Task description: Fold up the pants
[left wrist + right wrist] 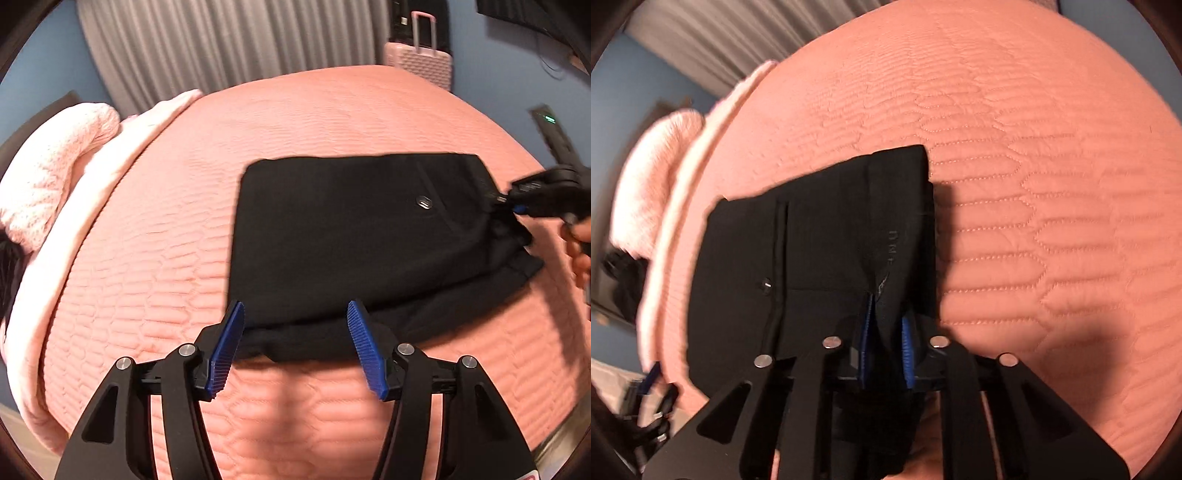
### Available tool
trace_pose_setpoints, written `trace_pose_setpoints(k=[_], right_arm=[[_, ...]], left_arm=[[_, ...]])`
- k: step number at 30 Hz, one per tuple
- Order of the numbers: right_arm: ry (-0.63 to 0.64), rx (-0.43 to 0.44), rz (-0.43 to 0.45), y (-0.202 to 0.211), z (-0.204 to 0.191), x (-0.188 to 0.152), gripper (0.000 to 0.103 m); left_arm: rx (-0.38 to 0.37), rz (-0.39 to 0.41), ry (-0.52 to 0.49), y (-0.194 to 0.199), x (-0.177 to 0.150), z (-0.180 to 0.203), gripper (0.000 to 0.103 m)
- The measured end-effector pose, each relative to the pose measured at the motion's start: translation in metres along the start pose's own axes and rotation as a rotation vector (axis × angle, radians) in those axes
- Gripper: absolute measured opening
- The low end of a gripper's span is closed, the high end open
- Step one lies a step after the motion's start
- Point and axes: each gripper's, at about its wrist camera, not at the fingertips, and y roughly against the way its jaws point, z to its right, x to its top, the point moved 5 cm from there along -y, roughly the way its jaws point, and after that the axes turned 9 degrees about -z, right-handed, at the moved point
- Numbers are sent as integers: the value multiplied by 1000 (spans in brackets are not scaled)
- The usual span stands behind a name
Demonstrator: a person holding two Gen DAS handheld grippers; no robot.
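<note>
Black pants lie folded into a compact rectangle on the pink quilted bed, a small metal button facing up. My left gripper hovers at the bundle's near edge, open, its blue pads wide apart with nothing pinched between them. At the bundle's right edge, my right gripper meets the fabric. In the right wrist view the pants fill the centre, and the right gripper is shut on a fold of the black cloth near the waistband, fabric bunched between its blue pads.
A pale pink knitted blanket is piled at the bed's left edge. A pink suitcase stands beyond the far side, before a grey curtain. A person's hand holds the right gripper at the right border.
</note>
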Motion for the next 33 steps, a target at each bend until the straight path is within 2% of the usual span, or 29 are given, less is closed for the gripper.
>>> trace_pose_setpoints(k=[2,4,6,7,10,11,14,17,18,19,21,23,25,26,29,31,33], right_arm=[[-4,-131,64,23,6,-7,34],[6,-244,184,54,4,-16,34],[44,-177,230,70,-20,-19,33],[89,-127,242,72,-45,-17,32],[246,-113,238,54,-107,1,26],[274,-110,230,43,-121,7,25],[270,-70,148,1,-132,21,24],[264,-128,117,-14,-116,16,24],[257,-131,114,-14,-110,12,25],[246,-87,100,-12,-105,10,25],[239,-30,89,-11,-113,26,25],[293,33,66,-11,-137,51,25],[360,140,-9,-26,-174,84,25],[389,158,-31,-37,-195,102,25],[528,86,-138,-83,-248,136,25],[654,22,-212,-110,-280,139,26],[769,-54,-242,-125,-305,135,27]], left_arm=[[38,16,13,0,6,-14,57],[58,20,31,-4,17,-30,57],[75,29,66,-10,39,-48,57],[72,36,76,-13,50,-53,57],[109,78,97,-32,108,-63,57],[129,67,100,-42,125,-67,57],[133,-35,125,-85,168,-82,57],[89,-153,108,-127,182,-92,57],[86,-169,126,-131,183,-101,56],[70,-156,149,-127,182,-109,55],[19,-78,180,-107,174,-119,56],[-40,-65,163,-94,155,-112,56],[-103,-57,142,-85,129,-92,56],[-130,-60,127,-84,115,-79,56],[-142,-100,72,-84,77,-39,56],[-83,-121,-7,-91,59,-16,57],[4,-84,-46,-93,51,-6,58]])
